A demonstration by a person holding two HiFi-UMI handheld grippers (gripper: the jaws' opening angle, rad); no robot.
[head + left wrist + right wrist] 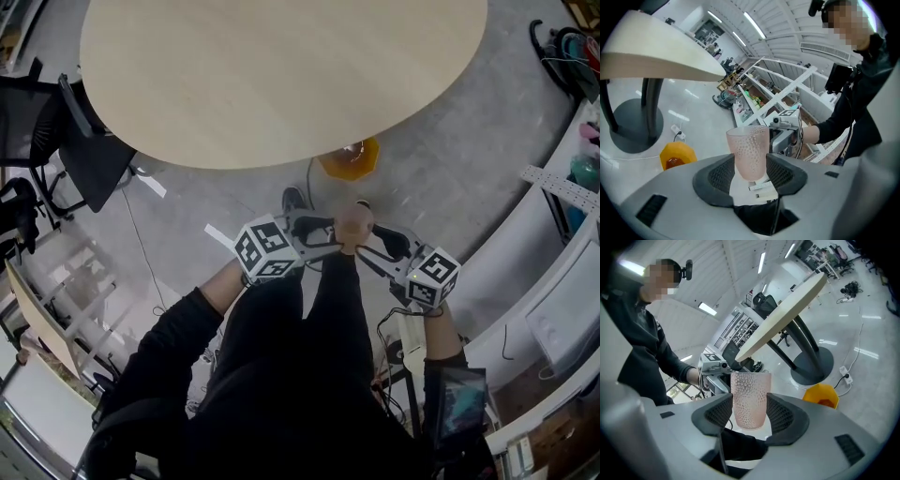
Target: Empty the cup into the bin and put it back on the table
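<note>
Head view: cup off the surface, between left tool and right tool; bin at 12 o'clock.
Left gripper view: left tool clamped on cup.
Right gripper view: right tool clamped on cup.

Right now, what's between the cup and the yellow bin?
Nothing but bare grey floor, as the head view shows: the cup hangs just short of the bin, which sits partly under the table.

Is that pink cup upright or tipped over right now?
Upright: the cup has its rim facing up, gripped by left claw and right claw.
</note>
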